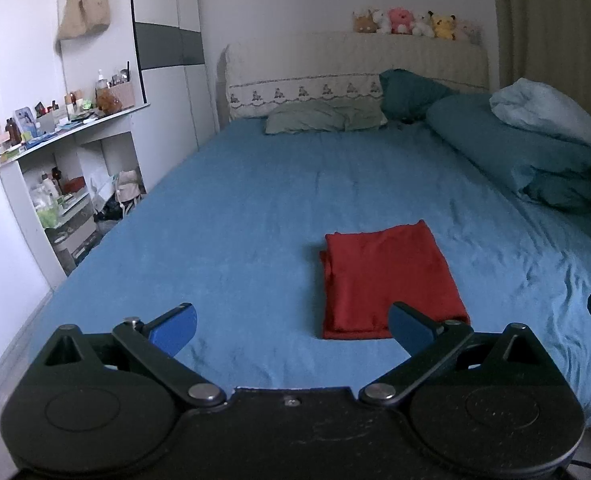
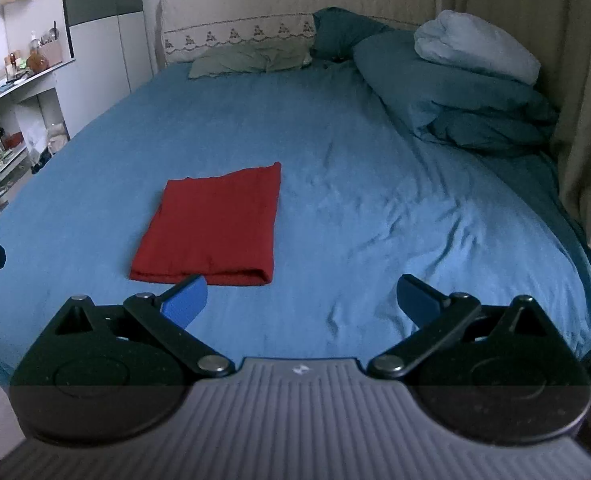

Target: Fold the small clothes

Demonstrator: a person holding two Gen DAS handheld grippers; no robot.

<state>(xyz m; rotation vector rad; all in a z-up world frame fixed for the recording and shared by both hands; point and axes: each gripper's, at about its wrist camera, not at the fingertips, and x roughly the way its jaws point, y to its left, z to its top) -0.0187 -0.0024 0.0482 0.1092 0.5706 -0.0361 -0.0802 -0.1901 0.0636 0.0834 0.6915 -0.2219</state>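
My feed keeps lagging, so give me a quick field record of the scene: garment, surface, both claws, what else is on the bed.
garment: red cloth, folded into a flat rectangle, lying on the bed
surface: blue sheet, wrinkled to the right of the cloth
left claw: open, empty, at the cloth's near edge, not gripping it
right claw: open, empty, near the cloth's near right corner
bedding: pillows at the headboard, teal duvet piled on the right side
headboard top: plush toys

A folded red cloth (image 1: pixel 389 280) lies flat on the blue bed (image 1: pixel 235 220). The left gripper (image 1: pixel 293 326) hangs above the bed's near edge, fingers (image 1: pixel 175 326) spread wide and holding nothing.
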